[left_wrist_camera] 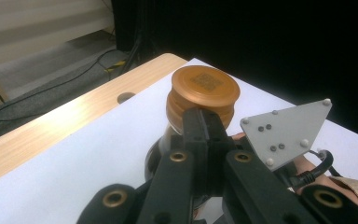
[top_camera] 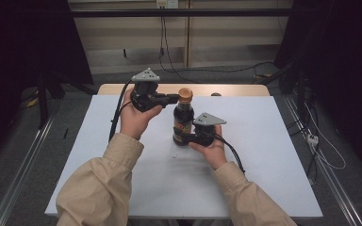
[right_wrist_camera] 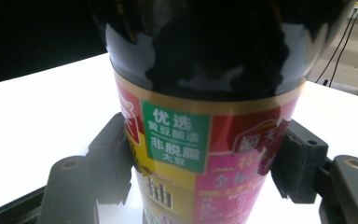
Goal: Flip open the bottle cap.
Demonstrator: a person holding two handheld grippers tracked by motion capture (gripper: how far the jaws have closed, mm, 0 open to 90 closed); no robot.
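A dark sauce bottle point(top_camera: 184, 120) with an orange cap point(top_camera: 185, 95) stands upright on the white table top point(top_camera: 264, 150). My right gripper point(top_camera: 187, 138) is shut on its lower, labelled body; in the right gripper view both pads point(right_wrist_camera: 114, 158) press the red and yellow label of the bottle point(right_wrist_camera: 205, 93). My left gripper point(top_camera: 173, 98) is level with the cap and just left of it. In the left gripper view its jaws point(left_wrist_camera: 204, 122) are shut together, with the tip at the ribbed side of the cap point(left_wrist_camera: 205, 86). Whether it touches the cap I cannot tell.
A wooden strip point(top_camera: 235, 89) with a small hole point(left_wrist_camera: 126, 97) runs along the table's far edge. Cables point(top_camera: 325, 155) lie on the floor at the right, and a dark stand point(top_camera: 42, 99) is at the left. The right gripper's grey plate point(left_wrist_camera: 289, 130) sits close to the left jaws.
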